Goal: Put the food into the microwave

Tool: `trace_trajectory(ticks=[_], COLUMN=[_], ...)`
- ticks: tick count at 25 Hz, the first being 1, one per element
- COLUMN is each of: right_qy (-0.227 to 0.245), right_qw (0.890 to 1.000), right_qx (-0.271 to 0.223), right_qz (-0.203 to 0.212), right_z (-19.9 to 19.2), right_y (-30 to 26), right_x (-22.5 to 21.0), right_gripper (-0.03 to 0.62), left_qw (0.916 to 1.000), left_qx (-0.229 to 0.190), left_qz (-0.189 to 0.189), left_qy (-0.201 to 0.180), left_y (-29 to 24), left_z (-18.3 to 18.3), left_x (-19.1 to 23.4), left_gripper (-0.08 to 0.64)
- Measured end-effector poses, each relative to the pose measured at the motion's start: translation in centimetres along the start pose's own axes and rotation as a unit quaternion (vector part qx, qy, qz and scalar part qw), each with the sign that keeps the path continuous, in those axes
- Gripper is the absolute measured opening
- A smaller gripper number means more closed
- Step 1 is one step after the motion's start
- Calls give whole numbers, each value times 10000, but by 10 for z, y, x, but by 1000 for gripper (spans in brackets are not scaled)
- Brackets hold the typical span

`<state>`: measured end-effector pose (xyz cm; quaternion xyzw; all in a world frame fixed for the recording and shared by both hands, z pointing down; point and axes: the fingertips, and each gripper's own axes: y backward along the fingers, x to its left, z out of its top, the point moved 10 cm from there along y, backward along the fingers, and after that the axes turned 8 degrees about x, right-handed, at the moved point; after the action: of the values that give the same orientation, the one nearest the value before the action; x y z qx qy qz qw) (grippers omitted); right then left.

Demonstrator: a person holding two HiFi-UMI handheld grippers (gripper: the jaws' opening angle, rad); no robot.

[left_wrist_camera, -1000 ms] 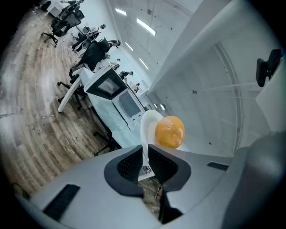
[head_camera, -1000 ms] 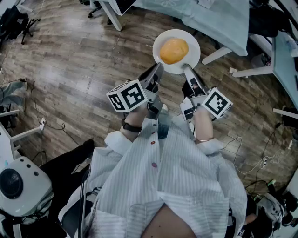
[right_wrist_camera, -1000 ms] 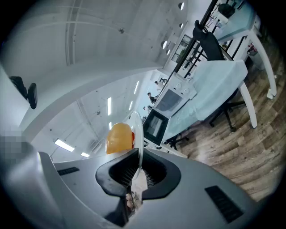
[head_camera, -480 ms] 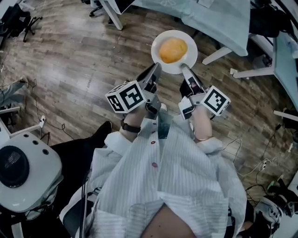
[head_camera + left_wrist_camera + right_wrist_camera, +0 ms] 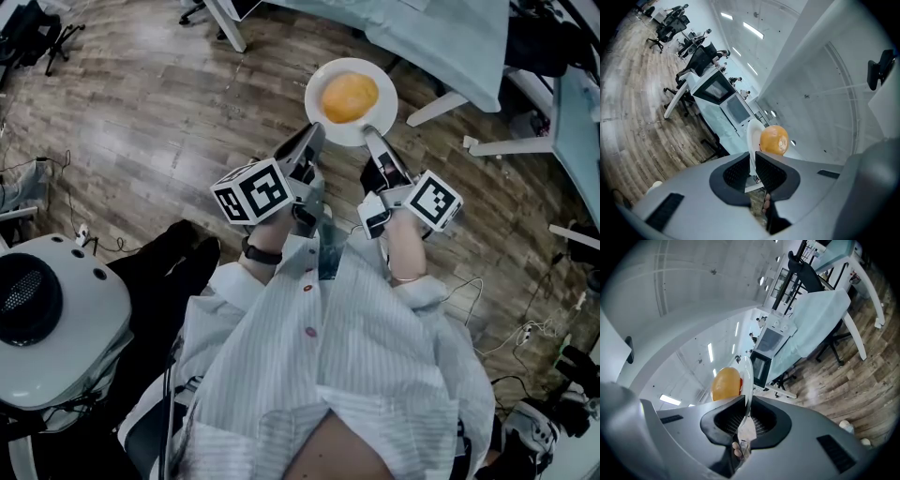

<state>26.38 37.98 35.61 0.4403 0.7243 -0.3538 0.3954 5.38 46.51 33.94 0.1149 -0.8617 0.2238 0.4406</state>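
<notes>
Clamping the level plate (image 5: pixel 388 84) (food (image 5: pixel 349 97) centred) are left claw (image 5: pixel 316 134) and right claw (image 5: pixel 369 134).

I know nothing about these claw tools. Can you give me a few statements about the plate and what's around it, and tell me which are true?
1. The left gripper and the right gripper each clamp the rim of the white plate. True.
2. The plate is empty. False: one round orange-yellow piece of food lies on it.
3. The plate rests on a table. False: it is held in the air over the wooden floor.
4. A box with a dark window, seemingly the microwave, stands on a cloth-covered table ahead. True.
5. The dark wristband is on the person's right wrist. False: it is on the left wrist.
</notes>
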Motion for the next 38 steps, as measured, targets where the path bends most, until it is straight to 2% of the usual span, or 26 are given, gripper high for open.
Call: trace_trajectory(ticks=[11,23,33,38], right_qy=[-92,-157,-197,-279], right_qw=[9999,9997,9992,9989], right_qx=[-46,-83,-205,-205], right_qz=[-69,-178,-297,-326], right_z=[47,113,144,142], right_y=[-46,-120,-172,-185], right_x=[-17,-34,-47,-47], right_gripper=[44,44,44,44], left_qw=[10000,9999,9996,9996], left_qx=[52,101,221,249], left_qz=[-15,-64,-168,-121], left_qy=[-15,-1,-61,-61], left_y=[-47,-110,-144,-144], left_z=[52,133,185,195], left_x=[14,41,68,79], left_gripper=[41,41,41,41])
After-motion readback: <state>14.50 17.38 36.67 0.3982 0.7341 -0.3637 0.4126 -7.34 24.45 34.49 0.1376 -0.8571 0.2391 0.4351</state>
